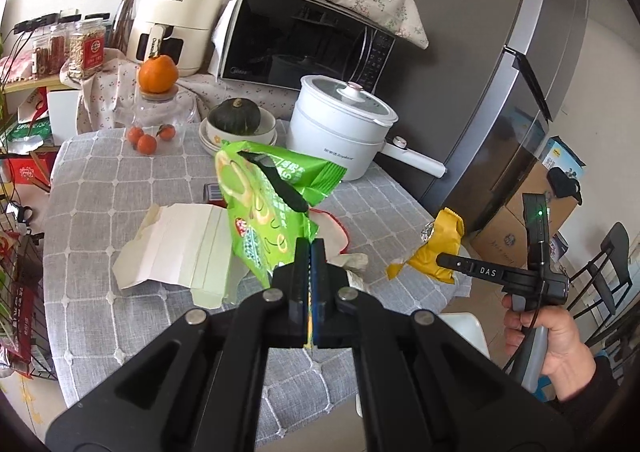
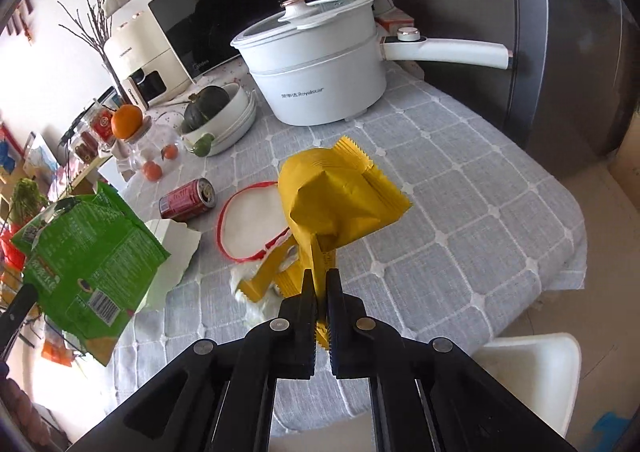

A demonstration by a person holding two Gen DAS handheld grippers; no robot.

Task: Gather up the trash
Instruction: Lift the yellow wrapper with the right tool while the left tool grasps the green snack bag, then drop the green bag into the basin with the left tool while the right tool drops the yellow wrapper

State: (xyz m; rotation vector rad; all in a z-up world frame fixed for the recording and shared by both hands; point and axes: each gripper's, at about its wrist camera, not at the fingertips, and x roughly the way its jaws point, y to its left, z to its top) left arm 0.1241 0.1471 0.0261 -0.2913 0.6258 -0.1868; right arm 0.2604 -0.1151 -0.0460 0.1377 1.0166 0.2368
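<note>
My left gripper is shut on a green snack bag and holds it above the table; the bag also shows in the right wrist view. My right gripper is shut on a yellow wrapper, lifted over the table; it also shows in the left wrist view. On the grey checked tablecloth lie a torn white carton, a red soda can, a red-rimmed white lid and a crumpled white tissue.
A white electric pot, a bowl with a dark green squash, a glass jar with oranges, a microwave and an air fryer stand at the back. A grey fridge is right. A white chair is by the table's edge.
</note>
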